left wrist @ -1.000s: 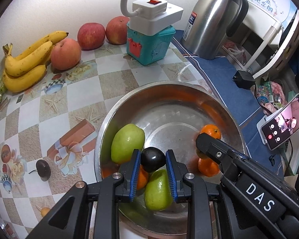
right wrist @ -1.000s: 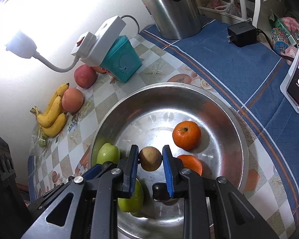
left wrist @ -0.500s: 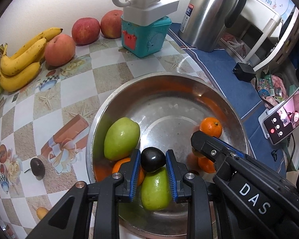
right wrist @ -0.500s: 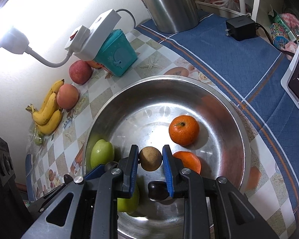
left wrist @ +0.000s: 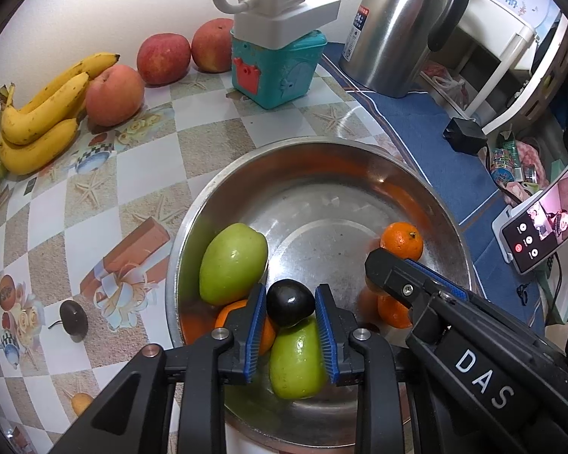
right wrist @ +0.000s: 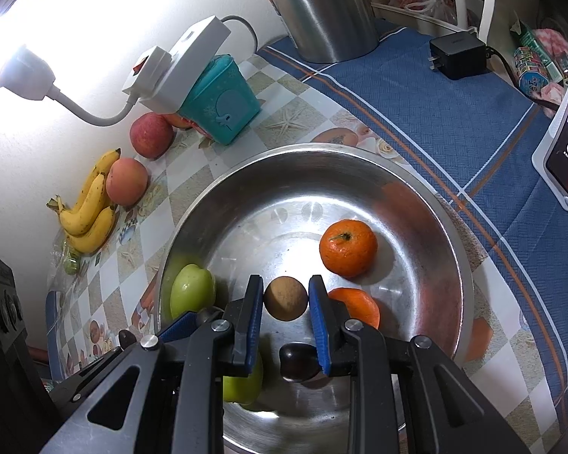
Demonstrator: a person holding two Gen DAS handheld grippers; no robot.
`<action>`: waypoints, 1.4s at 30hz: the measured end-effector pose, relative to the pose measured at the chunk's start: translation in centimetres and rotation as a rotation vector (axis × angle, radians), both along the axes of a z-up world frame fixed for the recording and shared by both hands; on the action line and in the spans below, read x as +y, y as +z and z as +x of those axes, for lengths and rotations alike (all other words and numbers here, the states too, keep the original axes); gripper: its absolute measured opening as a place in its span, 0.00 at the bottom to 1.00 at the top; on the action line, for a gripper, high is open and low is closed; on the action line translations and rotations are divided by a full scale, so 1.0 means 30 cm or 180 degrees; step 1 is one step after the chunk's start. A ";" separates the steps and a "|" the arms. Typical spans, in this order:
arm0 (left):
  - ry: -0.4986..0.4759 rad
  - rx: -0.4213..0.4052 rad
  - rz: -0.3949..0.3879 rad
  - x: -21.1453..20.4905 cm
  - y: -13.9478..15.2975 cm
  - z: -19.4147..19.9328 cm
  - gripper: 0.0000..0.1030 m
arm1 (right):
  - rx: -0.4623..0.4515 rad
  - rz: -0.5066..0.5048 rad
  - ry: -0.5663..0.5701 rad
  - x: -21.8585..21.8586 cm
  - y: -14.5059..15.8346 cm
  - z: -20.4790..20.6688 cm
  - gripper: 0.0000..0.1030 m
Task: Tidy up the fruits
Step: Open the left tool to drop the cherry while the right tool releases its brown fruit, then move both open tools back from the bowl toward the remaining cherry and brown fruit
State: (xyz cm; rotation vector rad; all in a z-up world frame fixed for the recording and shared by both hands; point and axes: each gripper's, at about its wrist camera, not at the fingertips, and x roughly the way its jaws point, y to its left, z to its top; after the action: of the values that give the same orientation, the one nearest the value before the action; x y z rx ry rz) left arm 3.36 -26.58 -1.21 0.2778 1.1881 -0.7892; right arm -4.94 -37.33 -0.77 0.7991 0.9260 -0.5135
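My left gripper (left wrist: pixel 289 302) is shut on a dark plum (left wrist: pixel 289 302) and holds it above the steel bowl (left wrist: pixel 276 159). My right gripper (right wrist: pixel 286 297) is shut on a small brown round fruit (right wrist: pixel 286 298), also above the bowl (right wrist: pixel 246 174). The bowl holds two green apples (left wrist: pixel 233 263) (left wrist: pixel 297 359) and several oranges (left wrist: pixel 402 240). In the right wrist view an orange (right wrist: pixel 347 247), a green apple (right wrist: pixel 192 293) and the plum (right wrist: pixel 297 359) in the left gripper show. Bananas (left wrist: pixel 41 113) and red apples (left wrist: pixel 113 94) lie on the table by the wall.
A teal box (left wrist: pixel 280 68) with a white power strip (left wrist: pixel 284 11) on it stands behind the bowl, beside a steel kettle (left wrist: pixel 401 26). A phone on a stand (left wrist: pixel 537 223) and a black charger (left wrist: pixel 465 136) sit on the blue cloth at right. A small dark fruit (left wrist: pixel 72 316) lies left of the bowl.
Both grippers have drifted slightly forward and to the left over the bowl, each still holding its fruit. The fruits in the bowl have not moved.
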 end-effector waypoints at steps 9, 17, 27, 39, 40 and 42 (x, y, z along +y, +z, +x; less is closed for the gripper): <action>0.0047 0.0008 -0.0009 0.009 0.007 0.006 0.40 | -0.0018 -0.0021 -0.0014 -0.007 0.015 -0.006 0.25; 0.0151 0.0016 -0.0020 0.032 0.038 0.026 0.40 | -0.0064 -0.0068 -0.0020 -0.010 0.047 -0.016 0.25; 0.0544 0.0078 0.0089 0.117 0.047 0.097 0.40 | -0.0032 -0.0056 -0.0037 -0.012 0.047 -0.018 0.25; 0.1187 0.0018 0.0118 0.276 0.075 0.201 0.40 | 0.0019 -0.0065 0.0128 0.026 0.039 0.019 0.25; 0.1203 0.0023 0.0118 0.283 0.075 0.204 0.40 | 0.0022 -0.0069 0.0145 0.031 0.039 0.023 0.25; 0.1240 0.0031 0.0118 0.297 0.075 0.209 0.40 | 0.0033 -0.0073 0.0180 0.039 0.038 0.029 0.25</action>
State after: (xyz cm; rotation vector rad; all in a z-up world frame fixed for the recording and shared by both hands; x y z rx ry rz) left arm 9.62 -17.67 1.04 0.0676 1.2184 -0.4290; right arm -4.06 -36.15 0.38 0.7482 0.9481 -0.4783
